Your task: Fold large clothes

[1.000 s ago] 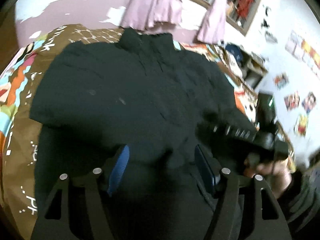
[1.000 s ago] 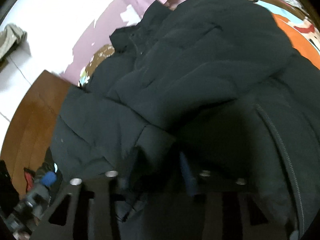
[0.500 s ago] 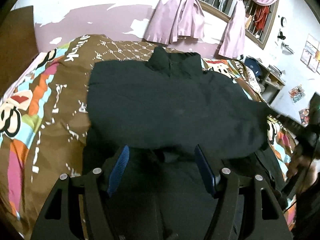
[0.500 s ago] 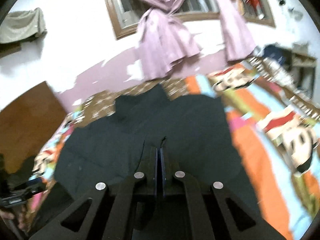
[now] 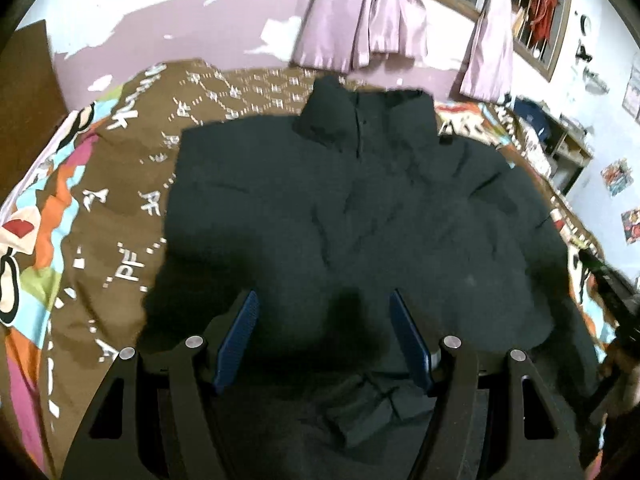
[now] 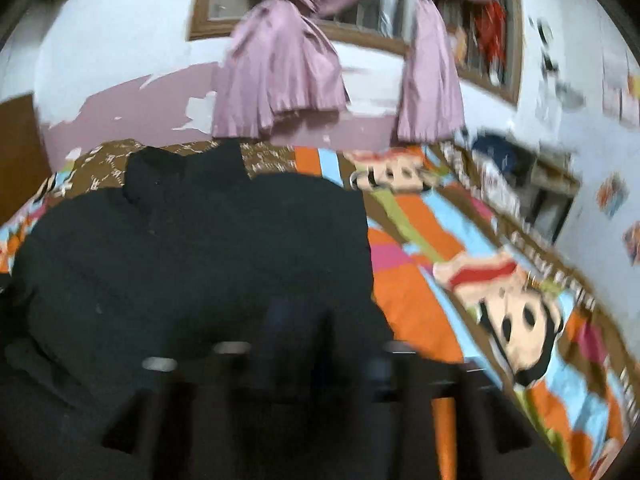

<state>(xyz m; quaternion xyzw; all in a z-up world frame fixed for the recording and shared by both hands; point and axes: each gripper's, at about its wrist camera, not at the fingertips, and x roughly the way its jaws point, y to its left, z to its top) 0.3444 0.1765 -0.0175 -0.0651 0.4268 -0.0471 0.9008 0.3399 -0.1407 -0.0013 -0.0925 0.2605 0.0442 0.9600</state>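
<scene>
1. Black jacket [image 5: 360,216] lies spread on the bed, collar toward the far wall w/ the window, front up, zip line running down from the collar.
2. Bedsheet [image 5: 100,240] under it: brown w/ white lettering on the left side, bright cartoon print in orange, blue and pink on the right [image 6: 460,280].
3. Left gripper [image 5: 322,336] hangs over the near part of the jacket, pointed down at it. Jaws apart, blue pads [image 5: 238,340] showing on both sides, nothing b/w them but dark cloth lying below.
4. Just below that gripper a bunched fold of the jacket [image 5: 372,404], prob. hem or cuff, can't tell which.
5. Right gripper [image 6: 320,344] badly blurred in its own view. Jaws have just been opening; they stand apart, no cloth caught b/w them that I can make out. It sits over the jacket's right edge, near where black cloth meets the orange sheet.
6. Jacket's right side [image 6: 352,240] forms a fairly straight edge on the sheet; left side in the left wrist view is also a straight edge.
7. Bkgd: pink curtains [image 6: 280,80] tied at a wood-framed window [image 6: 204,8], peeling lilac wall [image 5: 180,36], shelf unit [image 5: 560,148] beside the bed at right, small pictures on the wall [image 5: 616,176].
8. Right edge of left wrist view: dark blurred shape [image 5: 620,320], unclear what.
</scene>
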